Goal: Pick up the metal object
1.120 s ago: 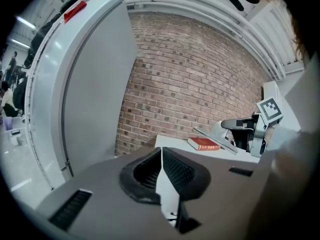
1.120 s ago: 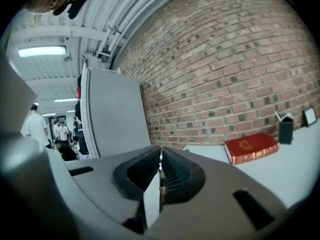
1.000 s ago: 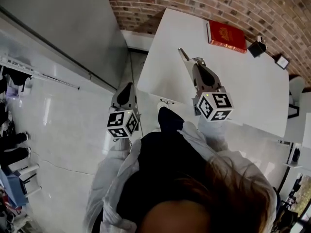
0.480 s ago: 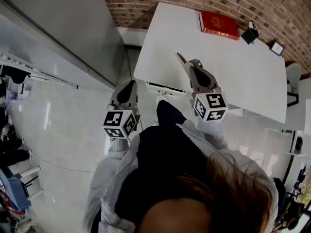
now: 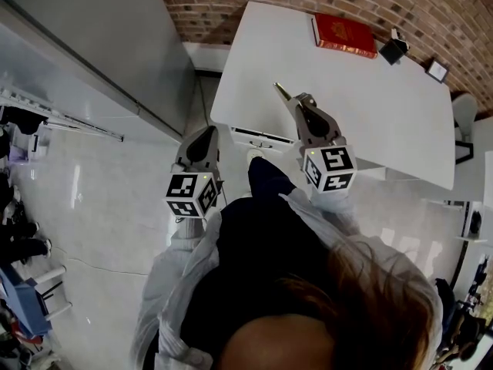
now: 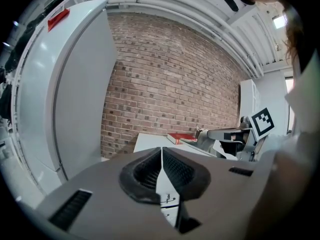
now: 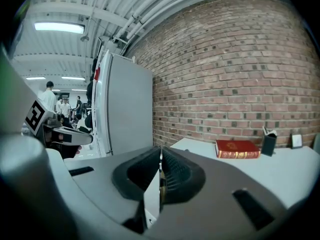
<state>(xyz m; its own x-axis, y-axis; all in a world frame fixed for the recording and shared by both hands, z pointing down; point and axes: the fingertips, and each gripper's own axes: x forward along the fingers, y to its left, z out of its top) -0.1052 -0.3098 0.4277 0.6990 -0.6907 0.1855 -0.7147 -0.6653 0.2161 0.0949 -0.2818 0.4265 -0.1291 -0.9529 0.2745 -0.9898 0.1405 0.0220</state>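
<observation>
Metal object: a thin, brassy strip (image 5: 278, 91) in the upper middle of the head view. It pokes out past the tip of your right gripper (image 5: 293, 102), over the near part of the white bench (image 5: 385, 106).
Right fingers: pressed almost together on the metal object. In the right gripper view only a narrow brass edge (image 7: 162, 186) shows between the ridged pads (image 7: 173, 176).
Left fingers: your left gripper (image 5: 203, 135) sits centre left, off the bench edge. Its fingers are closed on each other with nothing between them.
Handling: it looks stiff, light and smooth. A slim piece held near one end will likely pivot or slip, so keep it level and avoid quick turns.
Where to hold: put its flat faces against the ridged pads, seated deep and nearer its middle than its tip.
Hard to make out: you cannot tell what the piece is, its full length, or how much of it lies inside the fingers. Whether it hangs clear of the bench is also unclear.
Elsewhere: a red book (image 5: 343, 35) lies at the upper right, well apart from both grippers.
</observation>
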